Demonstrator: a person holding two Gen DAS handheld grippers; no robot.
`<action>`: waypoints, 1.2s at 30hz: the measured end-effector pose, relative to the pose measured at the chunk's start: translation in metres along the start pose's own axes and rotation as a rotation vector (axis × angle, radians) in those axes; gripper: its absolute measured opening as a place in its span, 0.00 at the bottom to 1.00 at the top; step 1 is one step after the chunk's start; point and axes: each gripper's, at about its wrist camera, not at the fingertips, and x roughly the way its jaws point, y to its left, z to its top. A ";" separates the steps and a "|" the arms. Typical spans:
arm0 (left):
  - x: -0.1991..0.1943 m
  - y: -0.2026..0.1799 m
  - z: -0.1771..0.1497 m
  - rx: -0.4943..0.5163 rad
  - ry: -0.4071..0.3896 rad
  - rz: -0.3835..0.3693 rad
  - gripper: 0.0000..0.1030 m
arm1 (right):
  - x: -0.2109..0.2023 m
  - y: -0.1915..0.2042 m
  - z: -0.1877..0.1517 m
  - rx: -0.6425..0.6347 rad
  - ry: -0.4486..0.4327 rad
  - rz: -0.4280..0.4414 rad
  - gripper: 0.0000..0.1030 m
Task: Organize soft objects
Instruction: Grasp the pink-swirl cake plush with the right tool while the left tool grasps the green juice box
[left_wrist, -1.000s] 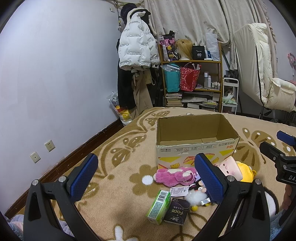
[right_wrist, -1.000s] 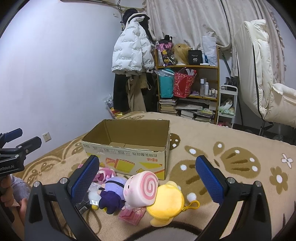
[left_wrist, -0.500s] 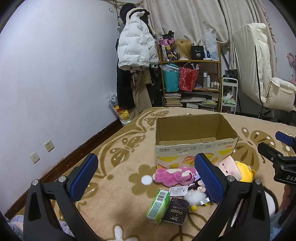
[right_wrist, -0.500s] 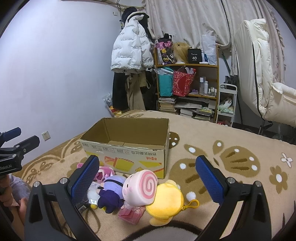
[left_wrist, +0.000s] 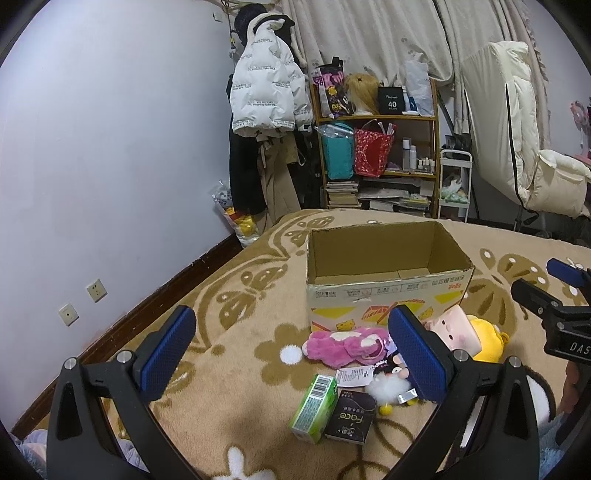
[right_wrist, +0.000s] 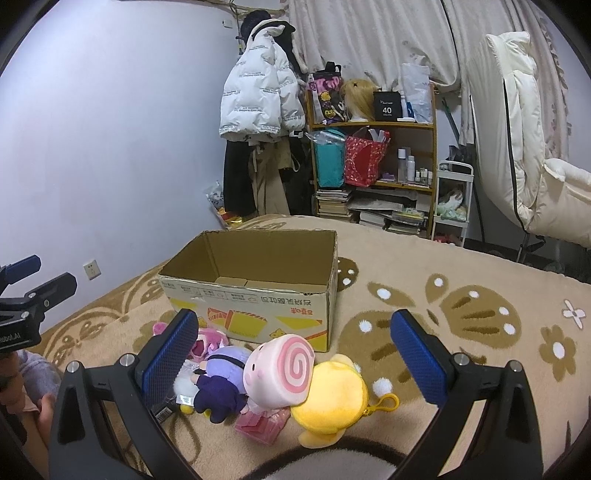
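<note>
Hovering above the patterned blanket (right_wrist: 461, 280) on the bed, both grippers hang with their fingers spread wide and nothing between them, which suits a start: no toy is yet lifted and the cardboard box (right_wrist: 258, 291) stands open-topped and, as far as its inside shows, empty. The box sits upright just behind the heap, its mouth facing up, presumably so that each soft thing can be dropped straight in. The right gripper (right_wrist: 295, 354) looks down on the near end of the pile, where a pink swirl plush (right_wrist: 282, 369) leans on a yellow plush (right_wrist: 332, 395) with a key clip, a purple doll (right_wrist: 221, 387) lies touching it on the left, and a small pink packet (right_wrist: 262, 424) peeks from beneath. The left gripper (left_wrist: 291, 354) faces the other end: a pink plush bear (left_wrist: 340, 345) lies just before the box wall, with a white pompom charm (left_wrist: 388, 387) near it. A green carton (left_wrist: 314, 402) and a black Face box (left_wrist: 351, 417) lie touching side by side, nearer that camera; being stiff, they probably belong outside the sorting. The swirl plush, topmost and between the right fingers, looks the easiest first pick.
</note>
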 end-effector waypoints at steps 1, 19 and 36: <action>0.001 0.000 0.001 0.001 0.007 0.001 1.00 | 0.000 -0.001 0.001 0.002 0.002 -0.001 1.00; 0.069 0.003 -0.002 -0.023 0.292 -0.030 1.00 | 0.035 -0.001 0.004 0.039 0.092 0.026 1.00; 0.120 0.006 -0.024 -0.071 0.494 -0.046 1.00 | 0.088 0.006 -0.001 0.076 0.167 0.099 1.00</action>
